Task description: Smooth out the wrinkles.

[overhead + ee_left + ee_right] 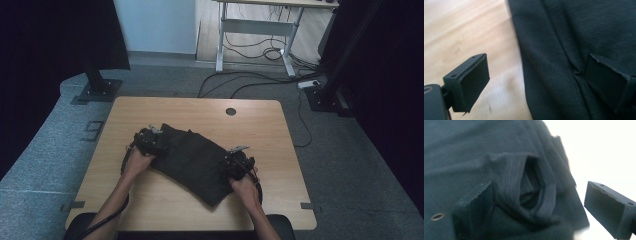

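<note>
Folded dark garment [192, 161] on the table [280, 150], grips not taken.
Your left gripper [150, 141] and right gripper [235, 162] gape open over its left and right edges; any further folding remains.

Left gripper [150, 141] and right gripper [239, 161]: black, blocky bodies, each topped by a grey three-cornered plate and trailing a black cable. Jaws are rectangular black pads with small screw holes. Forearms bare, no sleeves.
</note>
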